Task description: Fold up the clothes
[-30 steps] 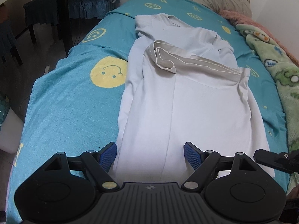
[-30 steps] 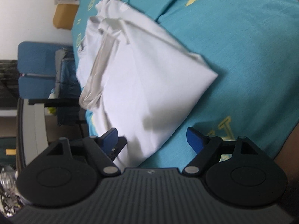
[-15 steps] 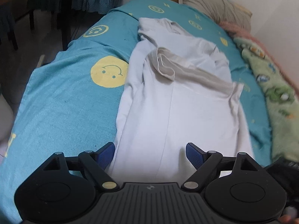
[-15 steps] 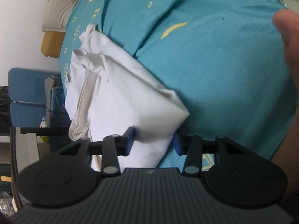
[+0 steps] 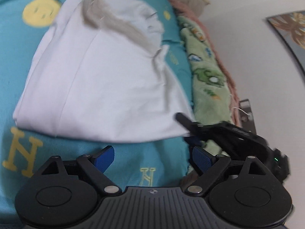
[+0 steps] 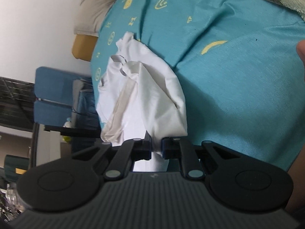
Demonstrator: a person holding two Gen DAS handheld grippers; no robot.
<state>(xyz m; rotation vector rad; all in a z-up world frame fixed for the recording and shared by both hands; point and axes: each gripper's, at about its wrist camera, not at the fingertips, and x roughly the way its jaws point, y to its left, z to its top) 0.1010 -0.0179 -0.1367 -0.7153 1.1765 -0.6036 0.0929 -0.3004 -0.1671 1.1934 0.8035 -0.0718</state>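
The right gripper (image 6: 156, 148) is closing its jaws on a corner of the white cotton shirt (image 5: 106, 84). The left gripper (image 5: 153, 155), jaws spread and still widening, hovers over the teal bedsheet (image 5: 133, 164) just short of the shirt's hem.

I am in a home bedroom. Ahead of my tongs lies a bed (image 5: 167, 162) under a teal sheet (image 6: 238, 76) printed with yellow smiley faces and letters. Beyond them, at its head, a beige pillow (image 6: 93, 9) leans against a white wall (image 5: 247, 38). To the right of my left tongs runs a fluffy green blanket (image 5: 207, 76) with cartoon figures, and a framed picture (image 5: 289, 30) hangs above it.
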